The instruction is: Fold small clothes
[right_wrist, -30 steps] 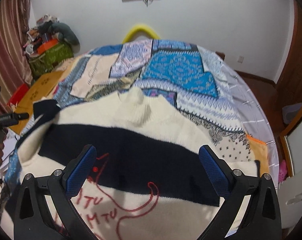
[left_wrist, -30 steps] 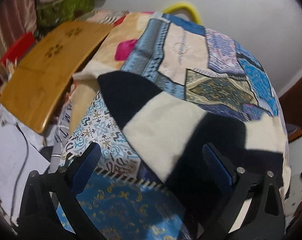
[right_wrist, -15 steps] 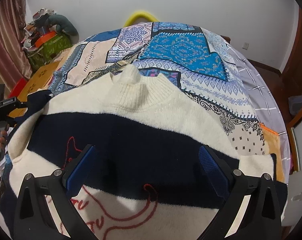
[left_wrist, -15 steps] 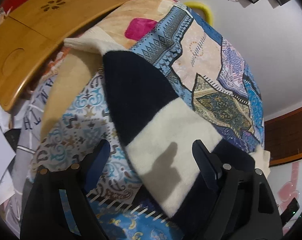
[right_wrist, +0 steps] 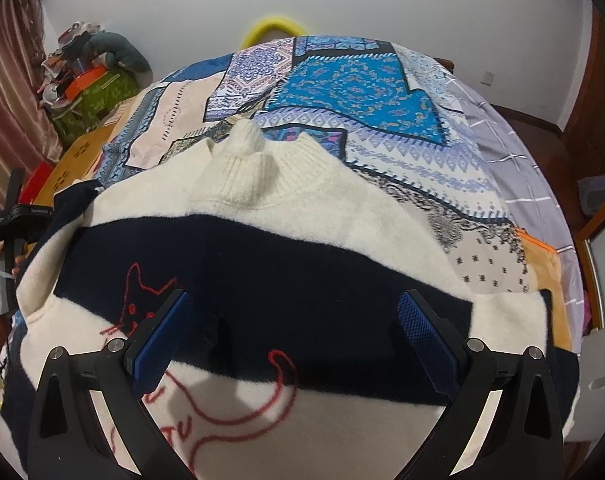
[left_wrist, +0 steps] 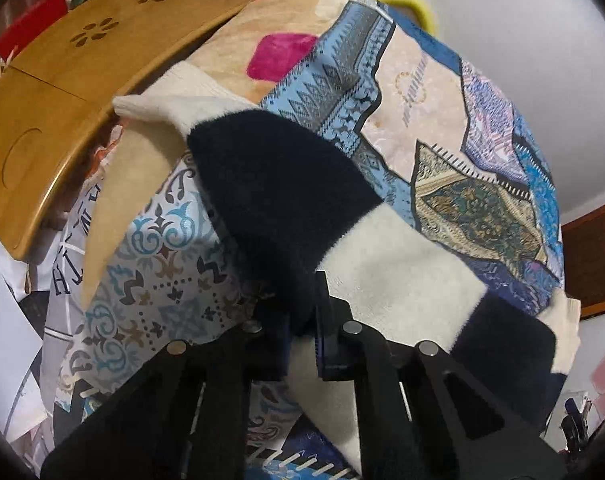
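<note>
A small cream and navy striped sweater (right_wrist: 262, 248) with a red cat outline lies front up on the patchwork bedspread (right_wrist: 354, 92), collar pointing away. Its left sleeve (left_wrist: 286, 192) stretches out toward the bed's left edge, cream cuff at the far end. My left gripper (left_wrist: 302, 332) is shut on this sleeve where the navy band meets the cream band. My right gripper (right_wrist: 294, 332) is open, its blue pads spread wide above the sweater's chest, holding nothing. The left gripper also shows at the left edge of the right wrist view (right_wrist: 14, 220).
A wooden lap tray (left_wrist: 82, 80) leans at the bed's left side beside papers and clutter. A yellow hoop (right_wrist: 270, 28) stands behind the bed. A green bag and piled items (right_wrist: 94, 76) sit in the far left corner. A grey sheet (right_wrist: 534, 184) hangs off the bed's right edge.
My left gripper has come down onto the sleeve and closed on it; it was open before. My right gripper has moved slightly forward over the sweater and stays open.
</note>
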Tool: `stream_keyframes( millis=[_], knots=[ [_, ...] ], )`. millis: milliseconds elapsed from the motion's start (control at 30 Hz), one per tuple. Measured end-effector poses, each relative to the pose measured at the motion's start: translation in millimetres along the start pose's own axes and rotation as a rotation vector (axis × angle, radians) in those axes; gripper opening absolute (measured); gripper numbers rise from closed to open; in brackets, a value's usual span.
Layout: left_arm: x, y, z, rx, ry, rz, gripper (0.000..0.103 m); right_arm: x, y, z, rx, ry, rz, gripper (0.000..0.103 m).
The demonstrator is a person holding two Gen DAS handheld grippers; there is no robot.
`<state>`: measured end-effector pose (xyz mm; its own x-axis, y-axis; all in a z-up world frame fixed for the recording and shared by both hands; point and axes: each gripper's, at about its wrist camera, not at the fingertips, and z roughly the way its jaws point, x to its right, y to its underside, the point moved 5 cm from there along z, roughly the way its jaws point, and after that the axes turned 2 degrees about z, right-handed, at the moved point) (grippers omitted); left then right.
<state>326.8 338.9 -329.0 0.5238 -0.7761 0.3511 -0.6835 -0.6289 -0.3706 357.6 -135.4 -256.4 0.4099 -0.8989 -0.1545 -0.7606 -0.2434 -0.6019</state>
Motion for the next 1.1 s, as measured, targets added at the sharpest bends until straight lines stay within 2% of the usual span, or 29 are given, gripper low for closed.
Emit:
stream_keyframes(
  millis=[200,300,467,633,833,1100],
  knots=[
    [8,-9,-44,0.103,-0.013,0.029,0.007,20,3,-13,0.003,0.043,0.018,0.101],
    [21,-17,-79,0.172,-0.016,0.082,0.007,30,5,-21,0.008,0.056,0.037,0.101],
    [59,-24,-139,0.274,0.031,0.170,0.007,41,11,-37,0.017,0.067,0.057,0.101],
    [108,-13,-186,0.345,0.087,0.270,0.007,58,23,-46,0.007,0.097,0.060,0.101],
    [166,11,-210,0.363,0.152,0.376,0.007,98,47,-39,-0.051,0.153,0.122,0.101],
    [231,50,-206,0.327,0.205,0.494,0.007,151,77,-32,-0.114,0.209,0.217,0.101]
  ],
)
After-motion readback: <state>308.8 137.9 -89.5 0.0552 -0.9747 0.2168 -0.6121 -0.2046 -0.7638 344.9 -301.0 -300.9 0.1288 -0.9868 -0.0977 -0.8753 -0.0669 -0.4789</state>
